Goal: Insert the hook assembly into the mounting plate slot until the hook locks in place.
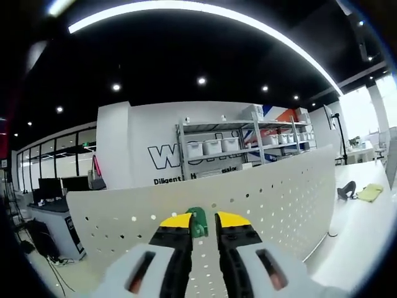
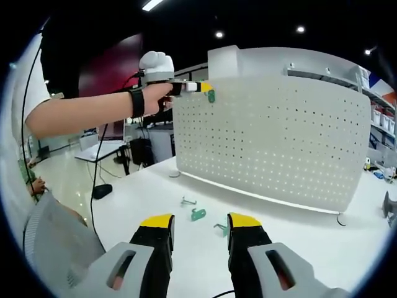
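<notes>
1. reaching up to the top edge of the white perforated panel (image 2: 273,136), the left gripper (image 2: 205,87) is held level on an outstretched forearm, with a black band at the wrist, as the right gripper view shows it.
2. its yellow-tipped jaws pinch a small green hook (image 1: 198,222); in the left gripper view the hook sits between the tips, right against the panel's upper rim near the left corner.
3. the right gripper (image 2: 200,221) hangs low over the white tabletop (image 2: 322,242), jaws spread wide with nothing between them.
4. on the tabletop in front of the panel's foot lie three loose pieces: a pale metal hook (image 2: 188,201), a second green hook (image 2: 198,214) and a third piece (image 2: 220,228) just beside the right jaw.
5. a yellow cloth (image 1: 370,192) lies near the tabletop's far edge.
</notes>
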Available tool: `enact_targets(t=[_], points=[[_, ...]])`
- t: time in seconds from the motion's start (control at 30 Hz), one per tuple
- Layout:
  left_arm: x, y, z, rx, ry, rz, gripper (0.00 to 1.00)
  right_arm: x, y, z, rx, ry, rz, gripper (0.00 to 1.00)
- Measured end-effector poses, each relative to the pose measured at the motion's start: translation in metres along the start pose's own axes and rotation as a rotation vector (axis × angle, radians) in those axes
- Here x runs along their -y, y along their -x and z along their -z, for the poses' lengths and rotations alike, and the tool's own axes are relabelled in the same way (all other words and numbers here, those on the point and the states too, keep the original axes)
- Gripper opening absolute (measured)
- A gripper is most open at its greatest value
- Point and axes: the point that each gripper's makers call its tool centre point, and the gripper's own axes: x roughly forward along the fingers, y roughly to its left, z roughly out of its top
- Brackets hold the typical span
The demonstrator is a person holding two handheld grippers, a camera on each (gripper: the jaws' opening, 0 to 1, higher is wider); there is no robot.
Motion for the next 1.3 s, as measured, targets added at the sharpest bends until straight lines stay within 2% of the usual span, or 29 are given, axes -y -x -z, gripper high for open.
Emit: enact_targets(t=[0.27,0.5,0.77,1.3], points=[[0.006,0.026,0.010,-0.029,0.026,0.029,0.19,-0.004,0.004,-0.001,-0.004,0.012,-0.004,0.34],[0.015,0.054,0.026,-0.066,0.030,0.057,0.22,-0.007,0.005,0.002,-0.003,0.012,-0.025,0.33],[0.033,0.080,0.030,-0.075,0.019,0.101,0.25,-0.009,0.004,0.002,0.003,0.020,-0.046,0.33],[0.074,0.117,0.044,-0.104,0.025,0.201,0.29,-0.003,0.004,0.004,0.014,0.021,-0.072,0.32]])
